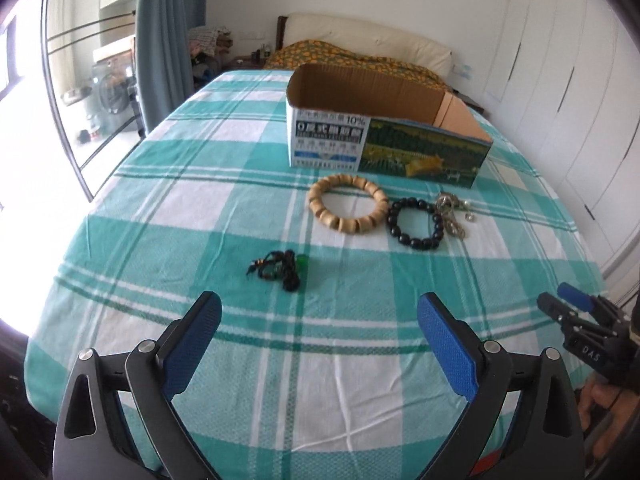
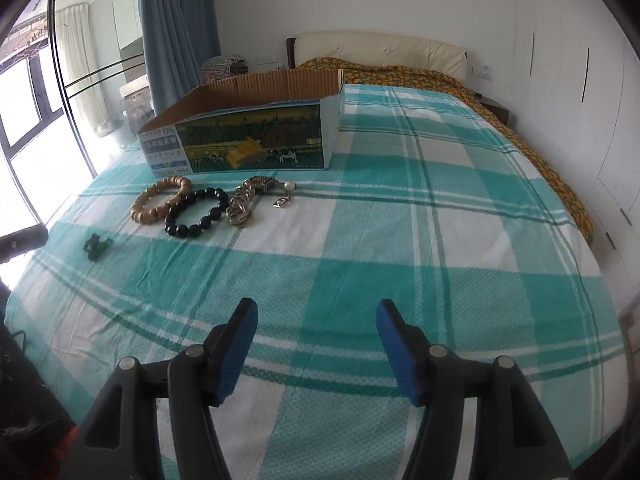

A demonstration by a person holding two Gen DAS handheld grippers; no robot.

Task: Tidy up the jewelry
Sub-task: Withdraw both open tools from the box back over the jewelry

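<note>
An open cardboard box stands on the bed. In front of it lie a tan wooden bead bracelet, a black bead bracelet, a metal chain watch with a pearl and a small clasp, and a dark cord piece with a green stone. My left gripper is open and empty, short of the cord piece. My right gripper is open and empty, well short of the jewelry; it also shows in the left wrist view.
A teal and white checked sheet covers the bed. An orange patterned quilt and headboard lie at the far end. White wardrobes line the right side. A curtain and glass doors stand at the left.
</note>
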